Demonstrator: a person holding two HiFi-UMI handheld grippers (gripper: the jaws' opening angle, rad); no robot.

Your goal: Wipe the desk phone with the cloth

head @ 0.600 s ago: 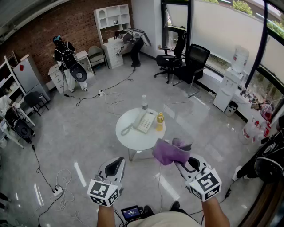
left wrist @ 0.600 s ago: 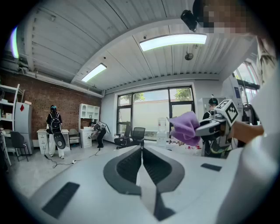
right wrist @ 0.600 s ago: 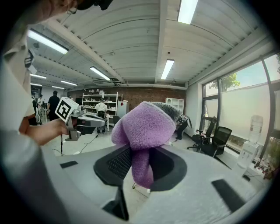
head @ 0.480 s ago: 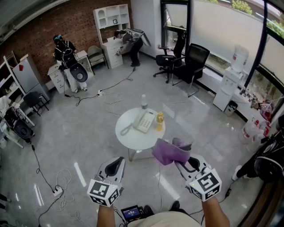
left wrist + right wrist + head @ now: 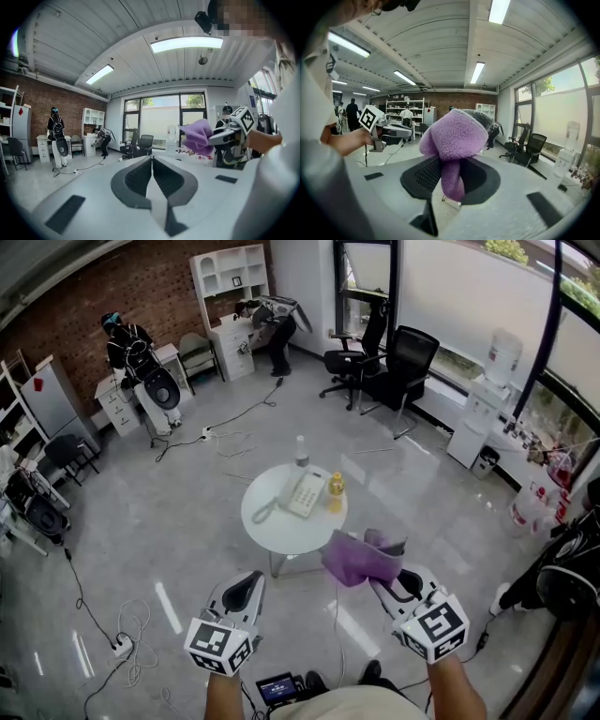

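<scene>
Our left gripper (image 5: 244, 583) and our right gripper (image 5: 382, 579) sit side by side low in the head view, apart from each other and both on our side of the round white table (image 5: 281, 538). A purple cloth (image 5: 359, 559) bunches over the tip of the right gripper, and in the picture its far edge overlaps the near rim of the table. The white desk phone (image 5: 306, 493) lies near the middle of the table, well apart from the cloth, with its cord (image 5: 263, 514) looping off to the left. A bottle of yellow liquid (image 5: 336, 491) stands just beside the phone on the right, and a clear bottle (image 5: 301, 454) stands at the far edge. In the left gripper view we see the jaws pressed together with nothing between them; off to the right the other gripper carries the cloth in the air. In the right gripper view the jaws pinch the cloth: one fold hangs down between the ribbed pads and the rest billows above them, filling the middle of the view.
</scene>
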